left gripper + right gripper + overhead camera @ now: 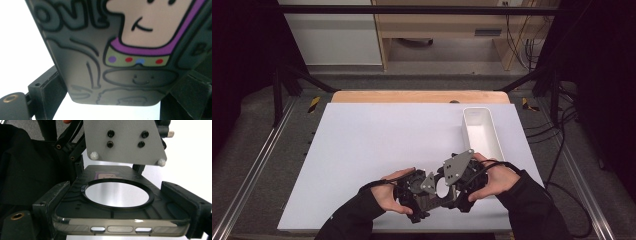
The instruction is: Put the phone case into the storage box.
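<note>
1. Left hand point(388, 192) carries the left hand-held gripper point(414, 197) low over the near edge of the white worktop point(362, 150), pointed toward the centre.
2. In the left gripper view a phone case point(110, 62) with a cartoon print sits between its two black jaws. The jaws stand wide and flank the case's long sides; pad contact cannot be confirmed, so it reads as spread around the case, not clamped.
3. The case hangs between both grippers, just above the worktop and near its front edge, with a white tray point(482, 132) well apart at the far right.
4. In the right gripper view the case point(120, 202) lies flat with its round ring point(117, 193) facing up and its port end toward the camera. The right hand-held gripper point(457, 192) pinches it across the width, both pads touching the side walls.
5. Right hand point(494, 180) holds steady, and the grey plate point(123, 141) of the left gripper hangs just above the case.
6. Judged step: handover or two-handed hold of the case. To do it well, keep the right pinch firm until the left pads seat squarely on the case's edges. Close slowly and keep the case level, since the soft walls could bow or slip.
</note>
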A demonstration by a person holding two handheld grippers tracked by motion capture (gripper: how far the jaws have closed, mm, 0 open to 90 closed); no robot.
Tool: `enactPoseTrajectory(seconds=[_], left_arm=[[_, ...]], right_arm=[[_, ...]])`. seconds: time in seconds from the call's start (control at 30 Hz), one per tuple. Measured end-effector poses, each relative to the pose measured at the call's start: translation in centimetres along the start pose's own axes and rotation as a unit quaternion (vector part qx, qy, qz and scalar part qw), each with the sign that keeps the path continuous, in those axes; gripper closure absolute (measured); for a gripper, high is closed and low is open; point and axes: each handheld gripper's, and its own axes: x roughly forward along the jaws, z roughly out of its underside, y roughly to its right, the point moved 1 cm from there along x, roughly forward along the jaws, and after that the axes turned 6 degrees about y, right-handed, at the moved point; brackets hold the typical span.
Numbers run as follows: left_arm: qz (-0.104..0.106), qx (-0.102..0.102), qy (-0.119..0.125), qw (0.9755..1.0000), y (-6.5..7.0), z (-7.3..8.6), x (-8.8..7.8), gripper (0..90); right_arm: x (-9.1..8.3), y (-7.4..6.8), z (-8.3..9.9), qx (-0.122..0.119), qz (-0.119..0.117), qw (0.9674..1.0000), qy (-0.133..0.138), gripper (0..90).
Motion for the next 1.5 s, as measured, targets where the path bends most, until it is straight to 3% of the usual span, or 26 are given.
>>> enactPoseTrajectory(seconds=[0.43, 0.97, 1.33, 1.5], left_arm=[[0.004, 0.017, -0.008, 0.9998, 0.1, -0.2, 0.1, 11.2], [0.002, 0.005, 0.015, 0.9999, 0.0, 0.1, 0.0, 11.5], [-0.006, -0.009, 0.035, 0.9993, -0.3, 0.9, -0.3, 11.5], [-0.003, -0.020, 0.053, 0.9984, -0.5, 1.5, -0.6, 11.5]], right_arm=[[0.1, -0.1, 0.0, -0.004, -0.006, 1.0000, -0.003, 12.1], [0.0, 0.0, -0.1, 0.004, -0.001, 1.0000, 0.009, 10.6], [-1.2, 0.2, -0.2, 0.000, 0.022, 0.9983, 0.054, 4.2], [-2.1, 0.4, 0.3, 0.009, 0.051, 0.9948, 0.087, 2.5]])
